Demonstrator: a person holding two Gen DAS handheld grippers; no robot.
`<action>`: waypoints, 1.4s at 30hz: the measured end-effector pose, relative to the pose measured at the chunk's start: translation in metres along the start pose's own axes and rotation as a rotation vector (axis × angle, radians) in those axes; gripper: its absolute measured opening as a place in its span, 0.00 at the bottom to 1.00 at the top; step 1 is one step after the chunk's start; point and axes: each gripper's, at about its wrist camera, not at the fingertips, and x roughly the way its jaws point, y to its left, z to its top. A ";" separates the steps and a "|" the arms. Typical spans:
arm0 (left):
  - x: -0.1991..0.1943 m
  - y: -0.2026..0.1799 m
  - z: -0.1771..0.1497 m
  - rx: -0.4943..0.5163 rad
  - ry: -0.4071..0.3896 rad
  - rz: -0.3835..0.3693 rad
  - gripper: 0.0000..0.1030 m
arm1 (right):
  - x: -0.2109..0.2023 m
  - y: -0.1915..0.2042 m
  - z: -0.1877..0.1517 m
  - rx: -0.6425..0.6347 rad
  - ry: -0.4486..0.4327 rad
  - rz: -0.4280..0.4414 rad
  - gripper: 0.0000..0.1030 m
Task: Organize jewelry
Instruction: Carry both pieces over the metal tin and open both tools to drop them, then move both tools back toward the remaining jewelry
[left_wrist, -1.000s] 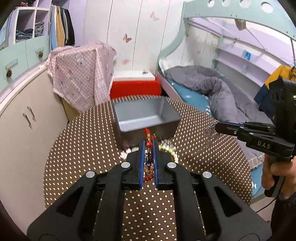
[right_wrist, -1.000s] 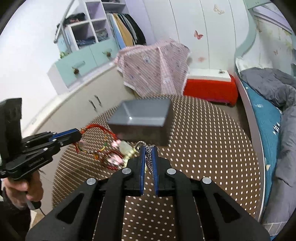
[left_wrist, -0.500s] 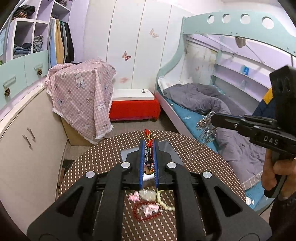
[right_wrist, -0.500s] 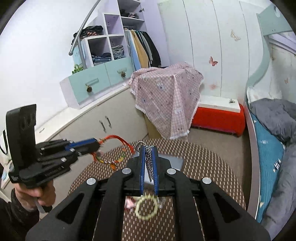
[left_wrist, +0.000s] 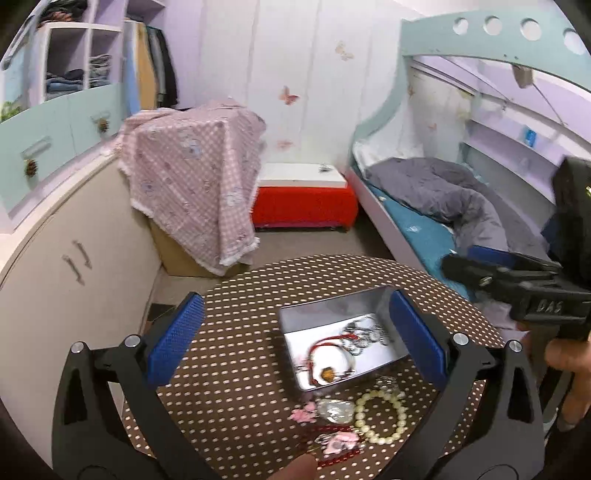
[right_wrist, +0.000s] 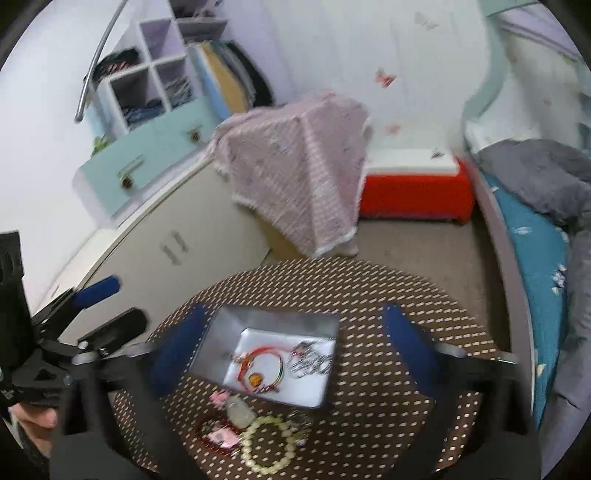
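A grey metal tray (left_wrist: 295, 321) (right_wrist: 218, 339) sits on the round dotted table. In it lie a red cord bracelet (left_wrist: 325, 350) (right_wrist: 262, 365) and a silver chain (left_wrist: 364, 332) (right_wrist: 308, 360). In front of the tray lie a pearl bracelet (left_wrist: 380, 415) (right_wrist: 269, 445), a pale stone (left_wrist: 334, 410) (right_wrist: 240, 408) and pink pieces on a red bracelet (left_wrist: 338, 441) (right_wrist: 218, 435). My left gripper (left_wrist: 295, 336) is open and empty above the tray. My right gripper (right_wrist: 291, 350) is open and empty above the tray; it also shows in the left wrist view (left_wrist: 476, 264).
The brown dotted table (left_wrist: 240, 369) is small and round, with its edges close on all sides. A bed (left_wrist: 424, 221) stands to the right, beige cupboards (left_wrist: 55, 277) to the left, and a red box (left_wrist: 303, 199) and a pink-draped box (left_wrist: 192, 177) lie beyond.
Both grippers opened. The red bracelet dropped from the left one and the silver chain from the right one; both now lie in the tray.
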 end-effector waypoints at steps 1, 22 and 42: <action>-0.005 0.004 -0.002 -0.009 -0.009 0.011 0.95 | -0.006 -0.003 -0.002 0.022 -0.008 -0.003 0.93; -0.101 0.048 -0.051 -0.003 -0.074 0.055 0.95 | -0.074 0.051 -0.072 -0.022 -0.057 -0.186 0.93; -0.022 0.005 -0.142 -0.067 0.174 0.126 0.95 | -0.061 0.030 -0.132 -0.068 0.050 -0.149 0.93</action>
